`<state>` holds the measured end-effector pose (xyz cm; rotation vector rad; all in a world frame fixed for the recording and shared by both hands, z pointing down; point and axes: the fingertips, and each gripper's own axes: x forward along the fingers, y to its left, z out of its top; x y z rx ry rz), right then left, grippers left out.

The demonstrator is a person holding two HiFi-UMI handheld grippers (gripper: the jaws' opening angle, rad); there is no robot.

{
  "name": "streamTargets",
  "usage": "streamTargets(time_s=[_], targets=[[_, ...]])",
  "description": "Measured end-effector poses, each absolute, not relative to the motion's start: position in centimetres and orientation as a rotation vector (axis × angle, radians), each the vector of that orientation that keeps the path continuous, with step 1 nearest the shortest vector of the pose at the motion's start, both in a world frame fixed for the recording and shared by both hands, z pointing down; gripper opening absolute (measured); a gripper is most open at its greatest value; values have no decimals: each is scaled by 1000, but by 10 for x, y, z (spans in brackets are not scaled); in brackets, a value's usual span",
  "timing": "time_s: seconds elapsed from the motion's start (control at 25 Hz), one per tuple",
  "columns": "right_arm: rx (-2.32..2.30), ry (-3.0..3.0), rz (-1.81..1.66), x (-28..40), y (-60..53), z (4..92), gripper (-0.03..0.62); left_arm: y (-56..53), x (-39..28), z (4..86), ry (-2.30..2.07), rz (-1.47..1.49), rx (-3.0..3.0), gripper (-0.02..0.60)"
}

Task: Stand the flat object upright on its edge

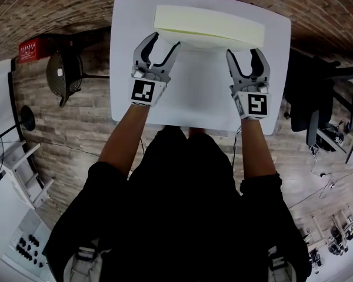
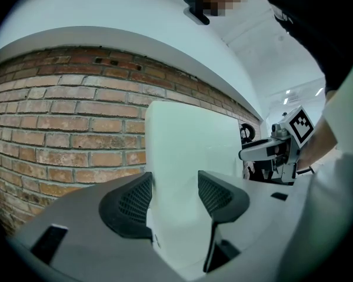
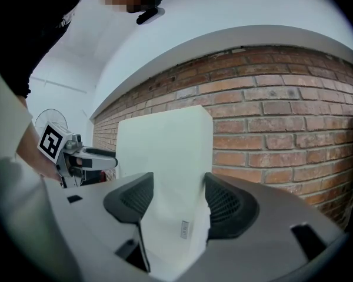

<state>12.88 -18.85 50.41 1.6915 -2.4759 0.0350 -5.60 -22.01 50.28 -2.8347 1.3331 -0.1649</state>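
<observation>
A pale cream flat slab (image 1: pixel 209 23) stands upright on its long edge at the far side of the white table (image 1: pixel 194 98). My left gripper (image 1: pixel 165 41) is at the slab's left end and my right gripper (image 1: pixel 245 53) at its right end. Both point level at its near face. In the left gripper view the slab (image 2: pixel 188 151) rises ahead of the wide-spread jaws of the left gripper (image 2: pixel 175 187). In the right gripper view the slab (image 3: pixel 165 157) stands the same way before the right gripper (image 3: pixel 179 187). Neither gripper clamps it. Whether any fingertip touches its face is unclear.
A brick wall (image 2: pixel 70 116) runs behind the table's far edge. Left of the table stand a fan (image 1: pixel 62 75) and a red box (image 1: pixel 30 50). A dark chair (image 1: pixel 312 116) is at the right. The person's body is at the table's near edge.
</observation>
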Motion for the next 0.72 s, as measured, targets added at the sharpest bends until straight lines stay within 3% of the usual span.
streamTargets(time_s=[0.72], targets=[[1679,-2495,37,129,-190,495,281,-221,-58,497,1320,-157,-2819,242]])
